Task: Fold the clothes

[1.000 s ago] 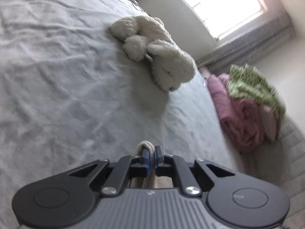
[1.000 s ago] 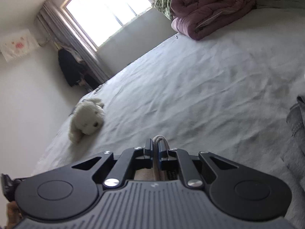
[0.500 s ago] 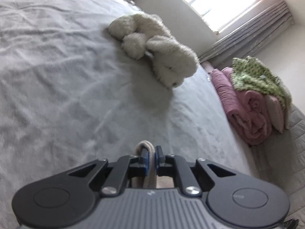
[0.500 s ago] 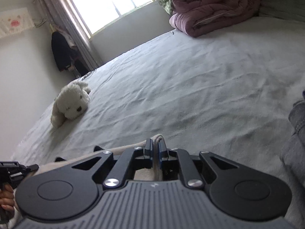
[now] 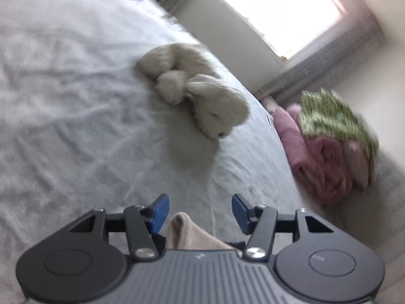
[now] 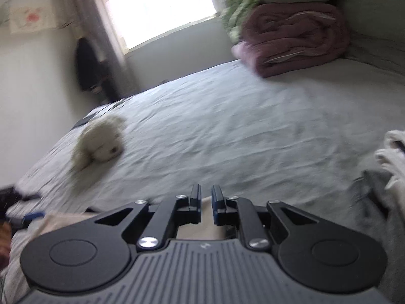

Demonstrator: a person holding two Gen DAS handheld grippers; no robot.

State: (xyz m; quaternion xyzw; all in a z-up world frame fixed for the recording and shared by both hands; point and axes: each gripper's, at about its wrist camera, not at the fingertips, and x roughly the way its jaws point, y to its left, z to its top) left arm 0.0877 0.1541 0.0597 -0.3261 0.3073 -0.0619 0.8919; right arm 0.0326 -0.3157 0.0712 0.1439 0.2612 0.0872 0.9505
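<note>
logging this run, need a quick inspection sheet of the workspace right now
surface: bed with a wrinkled pale grey sheet
job's things: beige garment lying between the open fingers of the left gripper; same fabric under the right gripper
clutter: white plush dog; pink folded quilt with a green patterned blanket on top; grey and white clothes at right
grippers: left wide open, touching nothing; right parted by a narrow gap, grip unclear
cables: nothing seen
surroundings: bright window, curtains, wall picture, dark clothing hanging by the curtain
</note>
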